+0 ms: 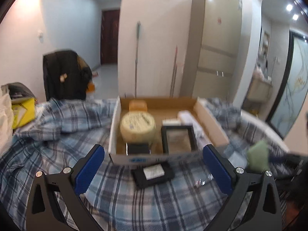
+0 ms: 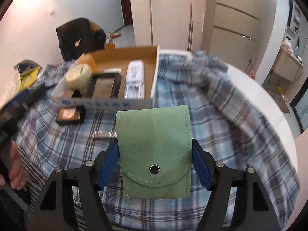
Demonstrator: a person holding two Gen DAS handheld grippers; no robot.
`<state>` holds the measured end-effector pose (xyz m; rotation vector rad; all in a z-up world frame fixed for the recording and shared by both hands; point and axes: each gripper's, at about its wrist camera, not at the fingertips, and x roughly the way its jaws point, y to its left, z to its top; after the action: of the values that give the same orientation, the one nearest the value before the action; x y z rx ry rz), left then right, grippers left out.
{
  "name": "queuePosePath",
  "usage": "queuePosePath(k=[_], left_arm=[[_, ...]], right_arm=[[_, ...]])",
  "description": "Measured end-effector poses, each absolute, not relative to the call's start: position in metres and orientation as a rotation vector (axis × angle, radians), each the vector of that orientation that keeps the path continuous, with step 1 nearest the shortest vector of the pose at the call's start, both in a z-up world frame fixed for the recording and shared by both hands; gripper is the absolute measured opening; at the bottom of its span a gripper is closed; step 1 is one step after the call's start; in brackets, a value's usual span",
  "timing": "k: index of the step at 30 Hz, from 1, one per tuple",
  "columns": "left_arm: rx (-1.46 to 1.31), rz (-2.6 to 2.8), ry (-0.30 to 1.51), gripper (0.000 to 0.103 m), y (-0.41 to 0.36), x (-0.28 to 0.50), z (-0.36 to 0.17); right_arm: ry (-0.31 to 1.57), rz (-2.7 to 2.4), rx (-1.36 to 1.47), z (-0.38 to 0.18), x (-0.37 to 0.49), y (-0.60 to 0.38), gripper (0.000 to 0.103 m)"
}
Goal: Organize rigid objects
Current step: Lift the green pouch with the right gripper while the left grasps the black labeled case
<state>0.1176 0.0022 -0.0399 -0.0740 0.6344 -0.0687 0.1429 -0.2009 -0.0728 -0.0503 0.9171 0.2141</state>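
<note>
Green pouch (image 2: 155, 150) w/ snap flap sits pinched between my right gripper (image 2: 155, 161) pads, blue pads pressing both its sides, flap end nearest my wrist, other end sticking out fwd past the tips, held off the plaid cloth (image 2: 221, 115). Just ahead-left of the pouch, partly behind it, a small clear tube-like item (image 2: 104, 135) lies on the cloth; can't tell what it is. Further fwd-left, a flat black case (image 2: 70, 115) w/ a light label, touching or just beside the front wall of the cardboard box (image 2: 100, 103). In the box: round cream tub (image 2: 79, 76) on left, black frame (image 2: 105, 85) mid, white remote-like item (image 2: 134, 80) on right. My left gripper (image 1: 154, 167) has jaws spread wide, nothing between the pads; the black case lies on the cloth in the gap ahead of it, box straight beyond. Pouch shows blurred at far right of left view. Far left of right view, a hand (image 2: 16, 165) grips the other tool's handle.
</note>
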Motion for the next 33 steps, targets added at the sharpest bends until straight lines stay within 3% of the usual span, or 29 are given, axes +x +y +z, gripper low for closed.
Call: queuePosePath(k=[11, 17, 19, 21, 23, 26, 33], left_arm=[[-0.059, 0.005, 0.948, 0.103, -0.013, 0.148, -0.073], [-0.128, 0.059, 1.033, 0.103, -0.014, 0.18, -0.096], [-0.148, 0.094, 1.05, 0.1, -0.009, 0.184, -0.103], [-0.167, 0.103, 1.067, 0.088, -0.005, 0.186, -0.107], [-0.178, 0.106, 1.063, 0.086, -0.002, 0.185, -0.109], [-0.152, 0.081, 1.056, 0.075, -0.008, 0.185, -0.106], [-0.086, 0.052, 1.005, 0.074, -0.011, 0.168, -0.095]], right_arm=[[0.892, 0.215, 0.016, -0.08, 0.149, -0.218, 0.07], [0.876, 0.217, 0.001, -0.082, 0.145, -0.217, 0.07], [0.875, 0.212, 0.005, -0.083, 0.145, -0.219, 0.07], [0.877, 0.211, 0.016, -0.083, 0.146, -0.222, 0.07], [0.878, 0.214, 0.02, -0.084, 0.147, -0.224, 0.07], [0.874, 0.212, 0.008, -0.084, 0.146, -0.222, 0.07], [0.865, 0.19, -0.019, -0.086, 0.146, -0.222, 0.07]])
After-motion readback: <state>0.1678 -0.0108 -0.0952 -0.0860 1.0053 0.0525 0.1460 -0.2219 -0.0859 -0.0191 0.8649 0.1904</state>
